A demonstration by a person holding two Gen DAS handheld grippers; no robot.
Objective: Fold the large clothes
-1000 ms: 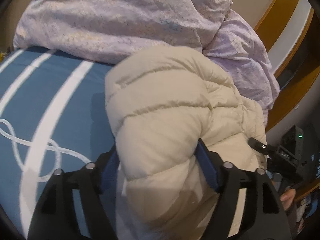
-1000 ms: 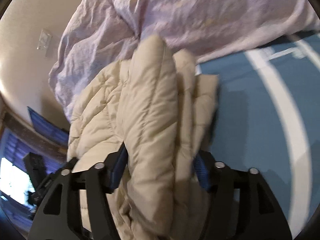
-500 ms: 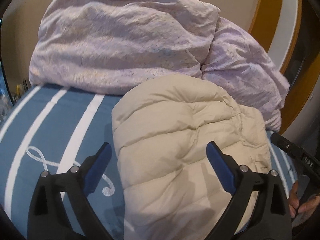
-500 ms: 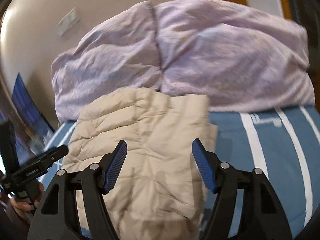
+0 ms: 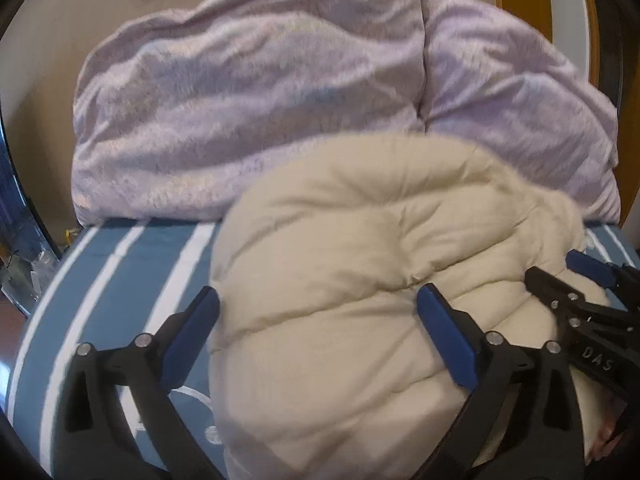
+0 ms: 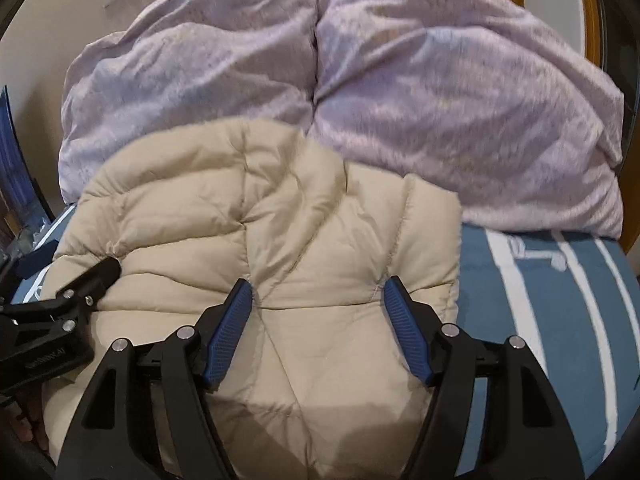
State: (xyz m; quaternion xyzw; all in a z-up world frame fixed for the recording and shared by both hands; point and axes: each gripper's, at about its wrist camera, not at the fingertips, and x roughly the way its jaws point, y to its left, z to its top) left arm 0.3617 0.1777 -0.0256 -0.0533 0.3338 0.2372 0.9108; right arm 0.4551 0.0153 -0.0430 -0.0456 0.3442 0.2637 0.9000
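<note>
On the blue striped bed (image 6: 560, 320), the folded puffy jacket (image 6: 280, 240) could spring open, since both left gripper (image 5: 316, 324) and right gripper (image 6: 318, 312) jaws gape wide, holding nothing.

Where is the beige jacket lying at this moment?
The jacket lies folded on the blue striped bedcover, in front of the lilac duvet. It fills the centre of the right wrist view and sits centre-right in the left wrist view.

The left hand-held gripper (image 5: 318, 320) has its jaws spread wide, holding nothing. The right hand-held gripper (image 6: 320, 304), at its 3 o'clock, points the same way, jaws likewise parted.
</note>
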